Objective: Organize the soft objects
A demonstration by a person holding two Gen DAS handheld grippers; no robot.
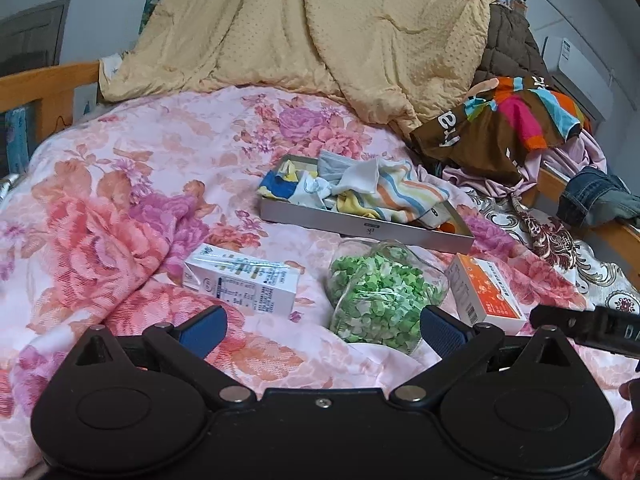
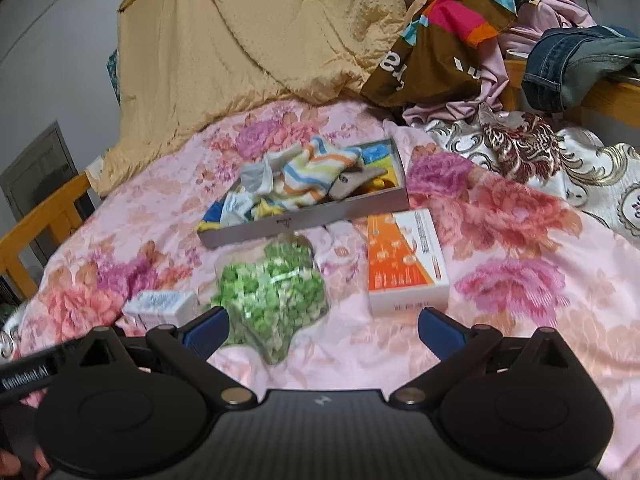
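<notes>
Both tools, left tool and right tool, gape empty, well short of the sock-filled tray.

Floral bedspread: woven cloth, matt, slightly ribbed; yellow blanket: soft cloth, dimpled dots; shallow tray: smooth grey wall, dull sheen, metal or card unclear; striped socks: knit cloth; star-shaped jar: clear, glossy, holds green paper bits; white carton, orange box: smooth printed card; bed rail: varnished wood; gripper pads: blue, textured
</notes>
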